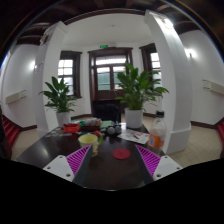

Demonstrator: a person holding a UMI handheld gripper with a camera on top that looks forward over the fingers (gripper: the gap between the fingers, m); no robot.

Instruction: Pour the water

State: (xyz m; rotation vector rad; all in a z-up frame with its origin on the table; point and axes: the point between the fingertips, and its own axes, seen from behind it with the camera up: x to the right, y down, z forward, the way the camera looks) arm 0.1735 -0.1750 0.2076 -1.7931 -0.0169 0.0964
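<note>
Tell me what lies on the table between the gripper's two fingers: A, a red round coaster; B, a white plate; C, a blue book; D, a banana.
A: a red round coaster lies flat on the dark table, between the open fingers of the gripper and touched by neither.

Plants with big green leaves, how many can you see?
2. One potted plant stands beyond the table on the left; a bigger plant stands behind it on the right. Others may be hidden.

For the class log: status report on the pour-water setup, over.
Gripper open, holding nothing. Yellow cup on the dark table, ahead of the left finger. Red coaster lies beyond the fingers.
</note>
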